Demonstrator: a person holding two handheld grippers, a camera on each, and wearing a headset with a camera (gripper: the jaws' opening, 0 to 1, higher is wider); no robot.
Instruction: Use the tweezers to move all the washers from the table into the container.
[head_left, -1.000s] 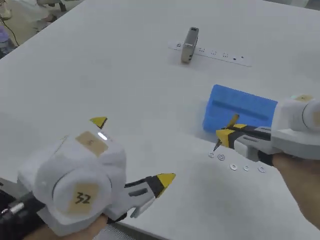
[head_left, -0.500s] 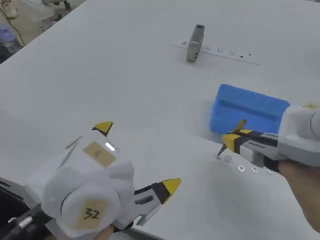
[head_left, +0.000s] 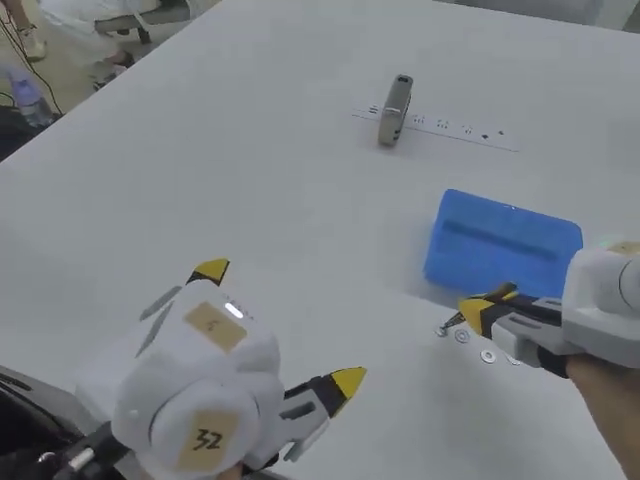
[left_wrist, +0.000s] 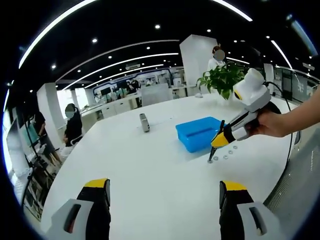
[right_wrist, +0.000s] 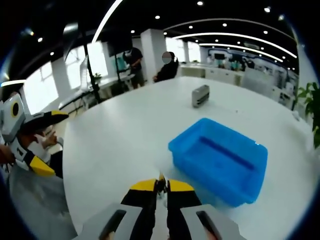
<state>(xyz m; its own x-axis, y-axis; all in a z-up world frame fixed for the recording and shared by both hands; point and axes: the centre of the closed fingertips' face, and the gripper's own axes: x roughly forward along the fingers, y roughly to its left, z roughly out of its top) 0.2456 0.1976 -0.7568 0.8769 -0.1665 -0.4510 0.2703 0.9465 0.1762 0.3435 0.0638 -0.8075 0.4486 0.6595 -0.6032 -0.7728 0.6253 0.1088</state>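
Observation:
Several small metal washers (head_left: 488, 356) lie in a row on the white table, in front of the blue container (head_left: 503, 245). My right gripper (head_left: 487, 304) is shut on black tweezers (head_left: 450, 325), whose tip touches down at the left end of the row. From the left gripper view, the tweezers (left_wrist: 214, 148) point down at the washers (left_wrist: 225, 155) beside the container (left_wrist: 200, 132). The right gripper view looks over its shut jaws (right_wrist: 160, 186) at the empty container (right_wrist: 222, 157). My left gripper (head_left: 280, 325) hovers open at the near left, holding nothing, and its jaws (left_wrist: 165, 187) stand wide apart.
A white power strip (head_left: 450, 128) with a grey block (head_left: 393, 110) on it lies at the far side of the table (head_left: 250, 170). The table's near edge runs just below my left gripper. People stand and sit well beyond the table.
The whole head view has shifted. The right gripper has lowered the tweezers' tip to the table at the left end of the washer row. The left gripper stays open.

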